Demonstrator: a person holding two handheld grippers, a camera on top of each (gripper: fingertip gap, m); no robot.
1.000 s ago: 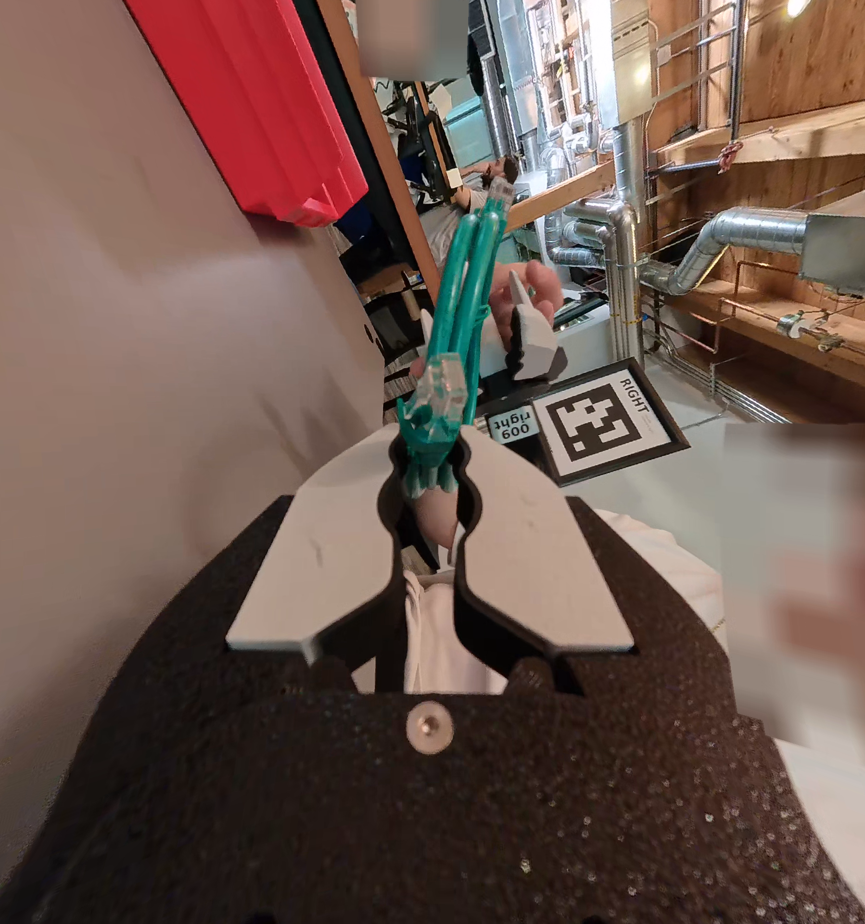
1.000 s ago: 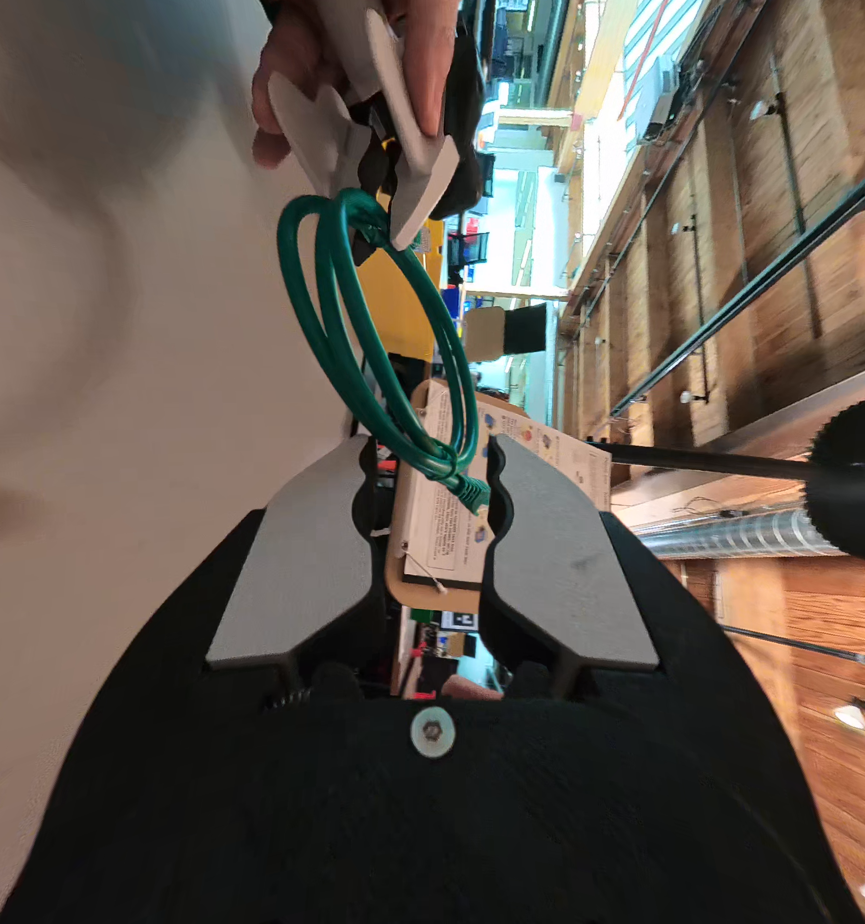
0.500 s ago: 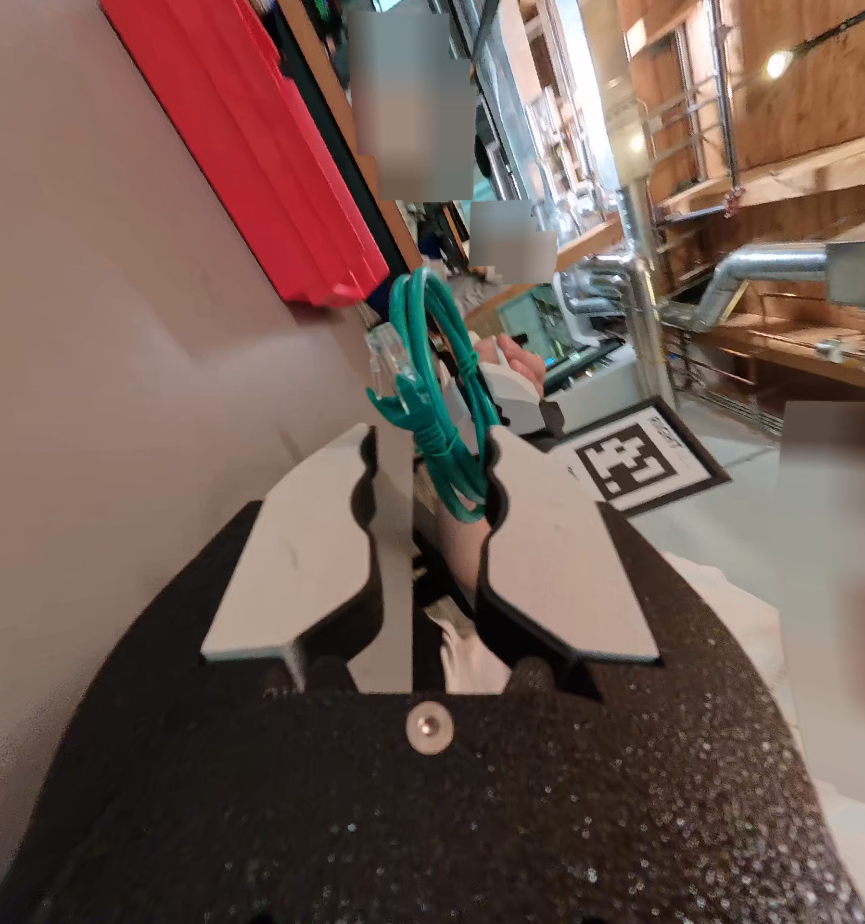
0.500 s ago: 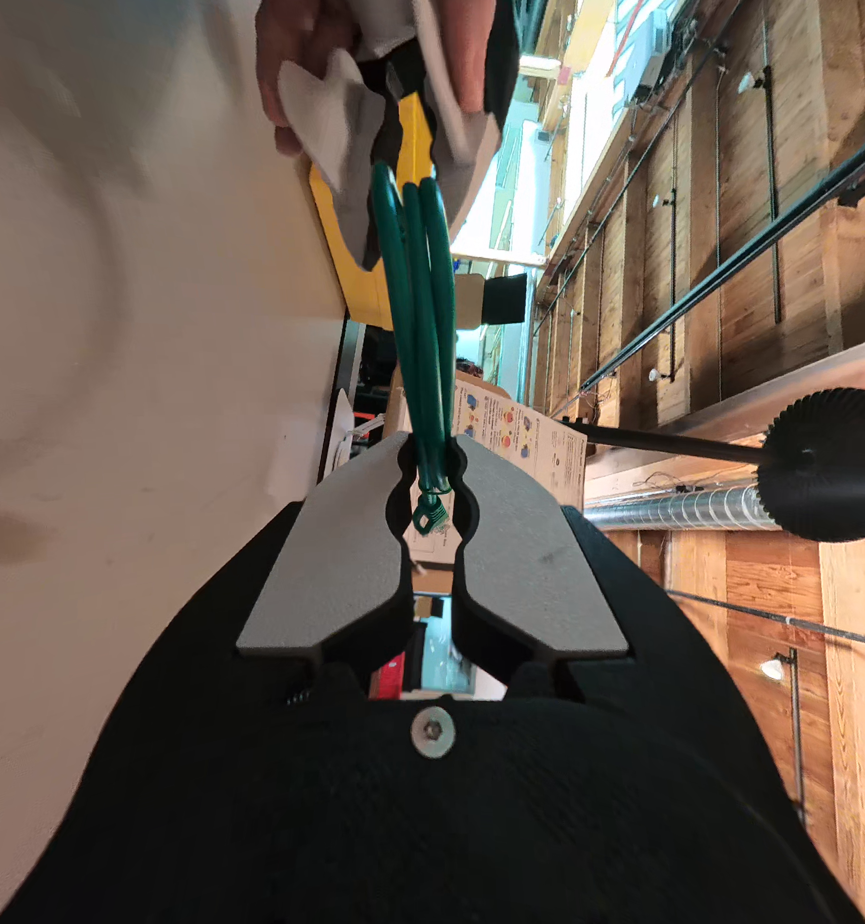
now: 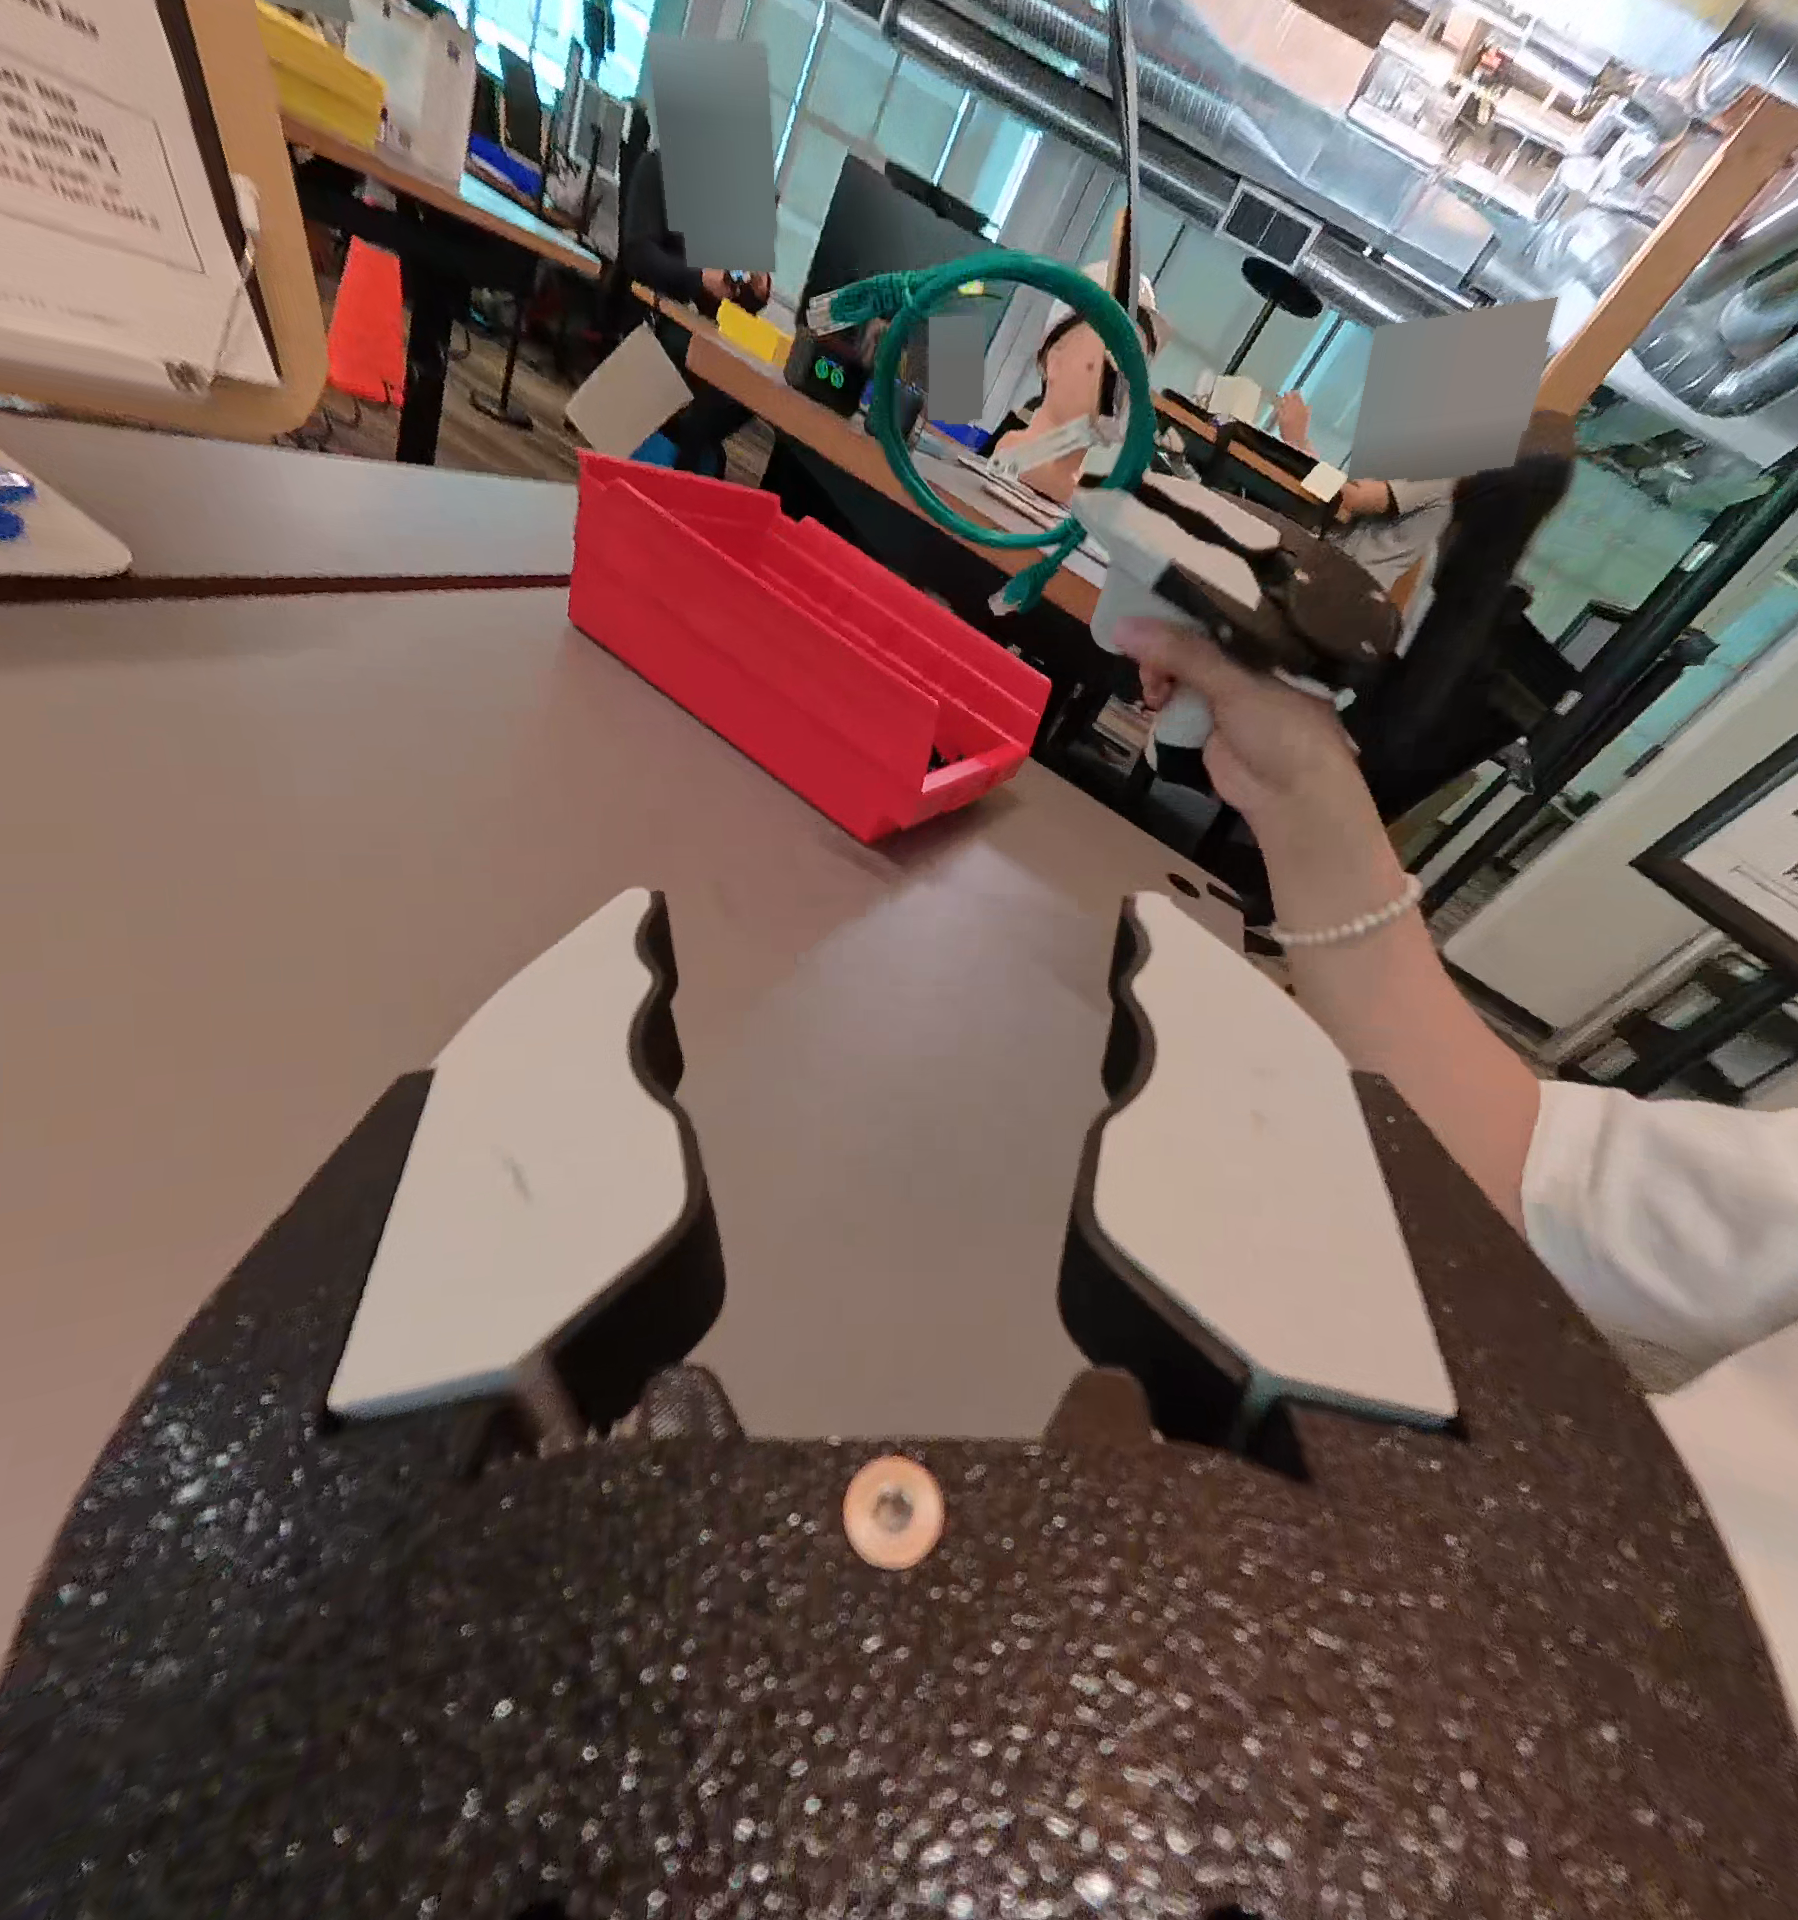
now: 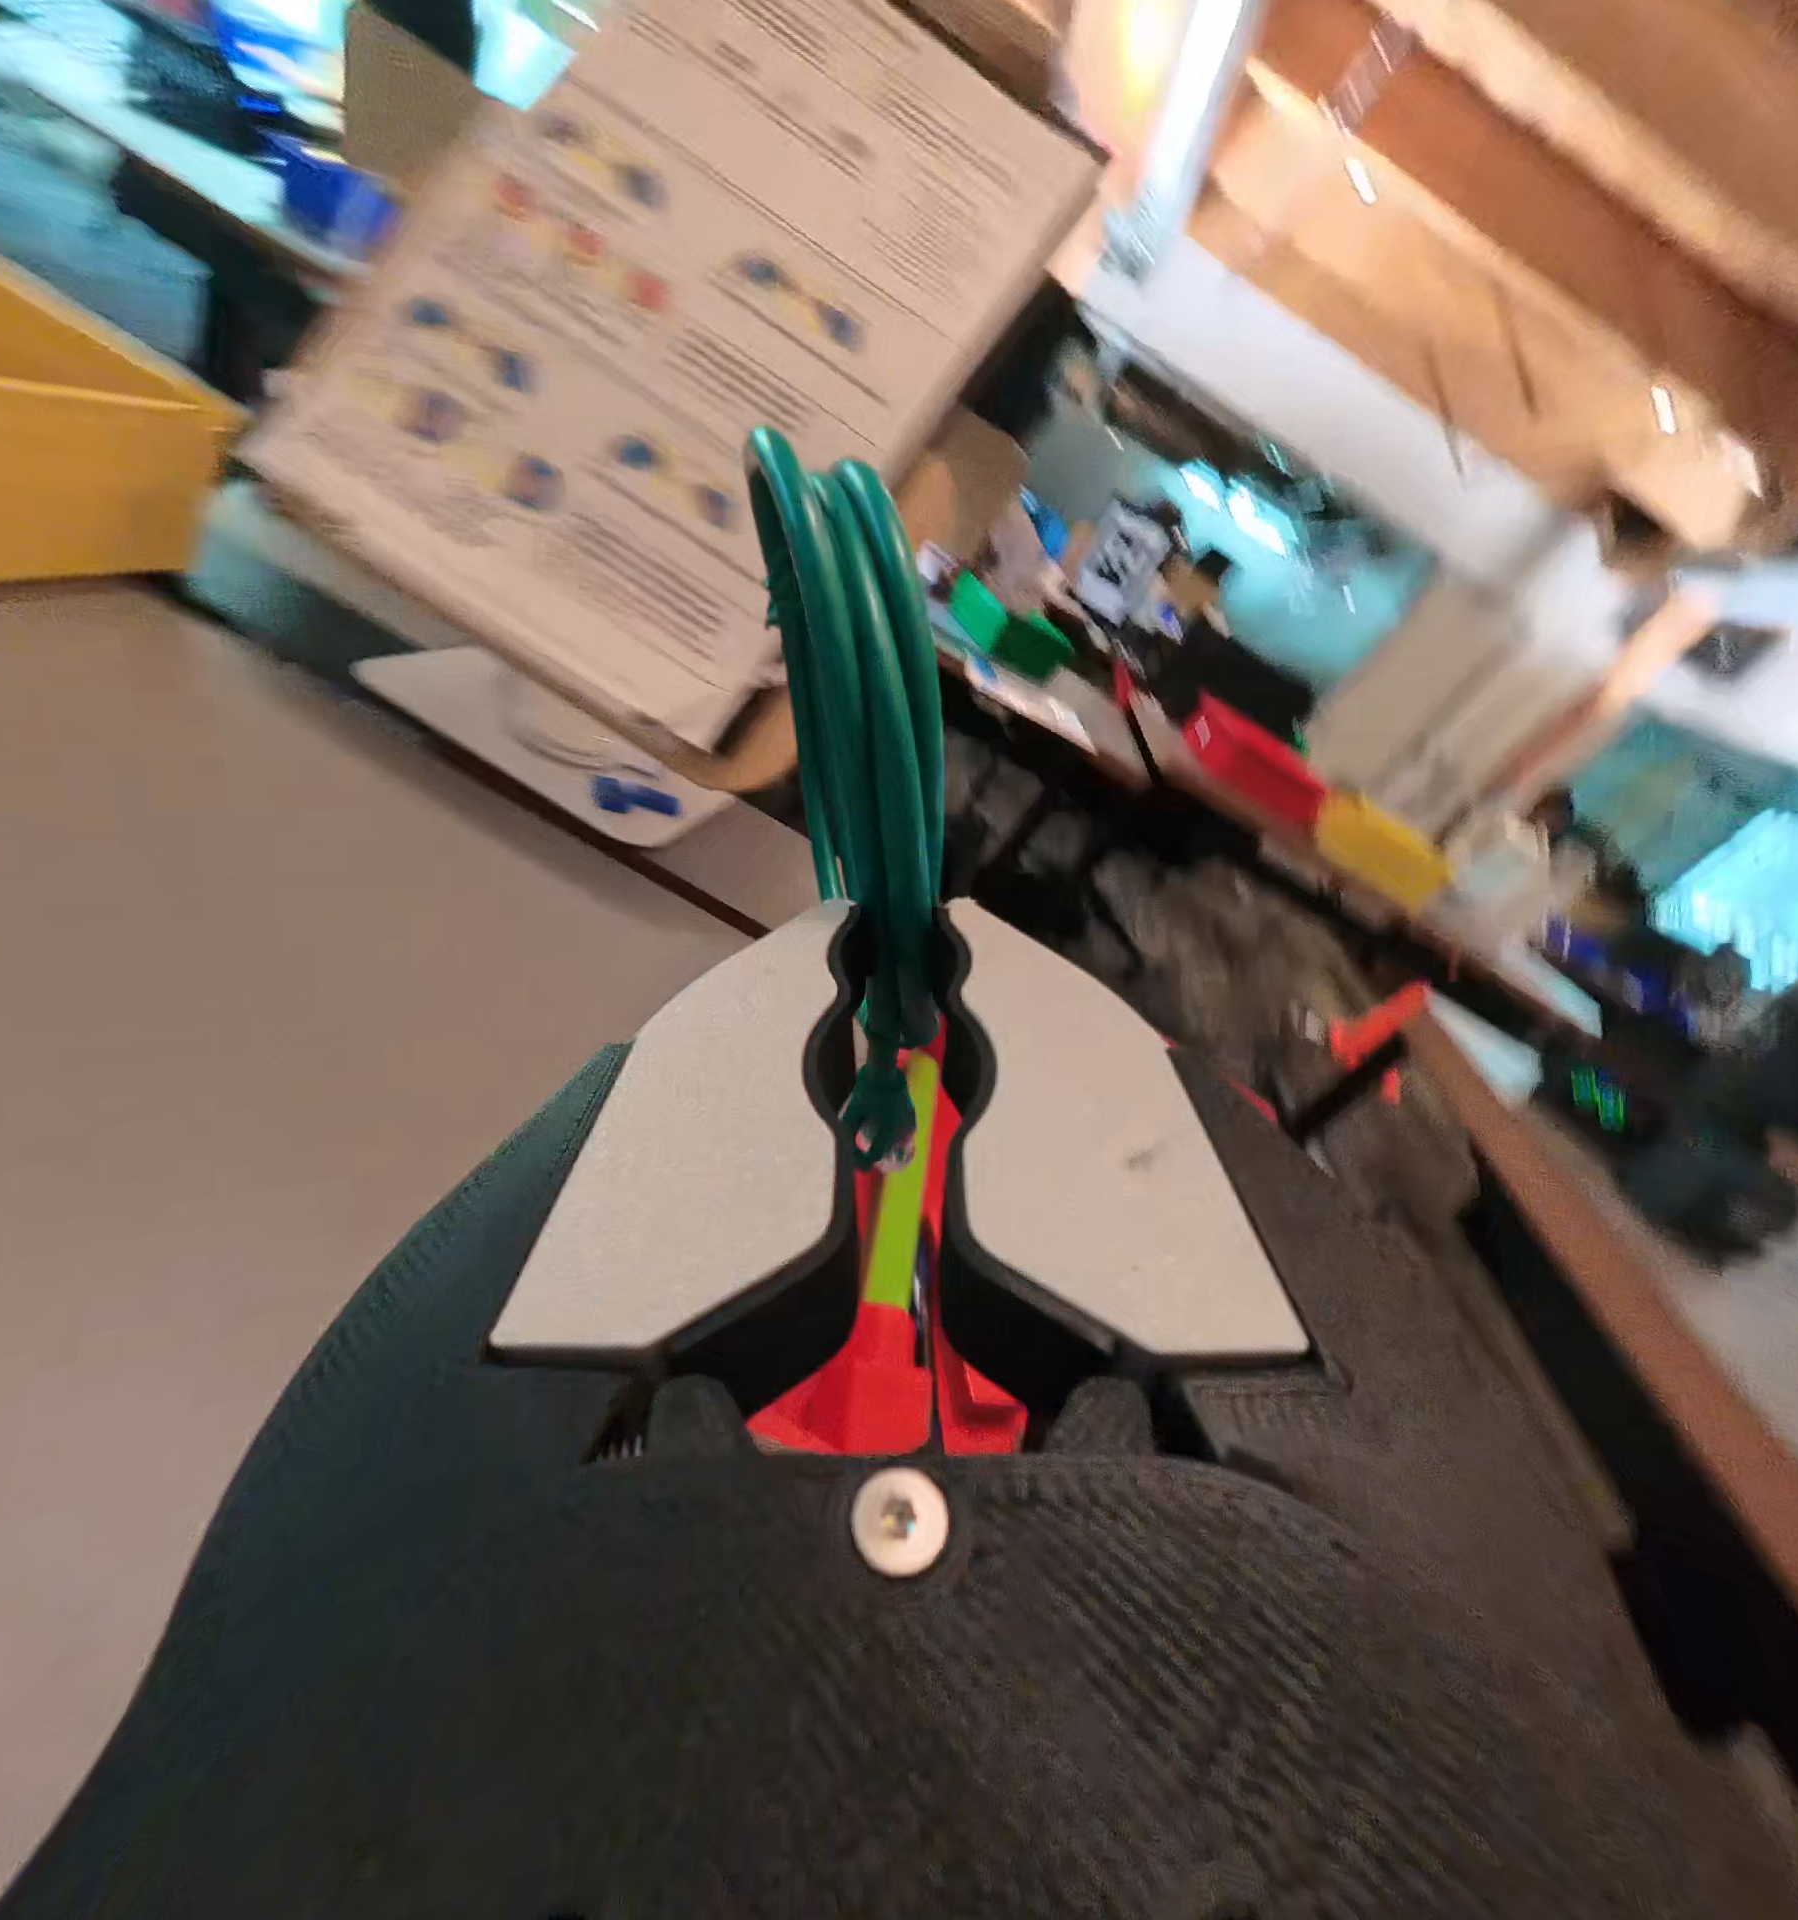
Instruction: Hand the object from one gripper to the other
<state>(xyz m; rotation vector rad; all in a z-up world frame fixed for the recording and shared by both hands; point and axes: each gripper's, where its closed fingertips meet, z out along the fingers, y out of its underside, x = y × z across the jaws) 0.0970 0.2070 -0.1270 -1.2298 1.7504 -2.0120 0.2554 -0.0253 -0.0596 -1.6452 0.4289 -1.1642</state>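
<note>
A coiled green network cable [image 6: 864, 707] stands up from between my right gripper's [image 6: 897, 920] fingers, which are shut on its lower part. In the left wrist view the same cable [image 5: 1020, 405] hangs as a loop in the air, held by the right gripper [image 5: 1103, 509] in a person's hand at the upper right. My left gripper [image 5: 890, 914] is open and empty, low over the brown table [image 5: 355, 810], well apart from the cable.
A red bin [image 5: 791, 644] lies on the table beyond my left gripper; it also shows below my right gripper [image 6: 874, 1392]. A printed board [image 6: 666, 343] and a yellow bin [image 6: 53, 457] stand at the table's far side. More tables and seated people are behind. One gripper's finger ends stand about 30 cm off the other's.
My right gripper shut on the cable and my left gripper let go and opened. The left gripper drew back and down; the right carried the cable away over the red bin.
</note>
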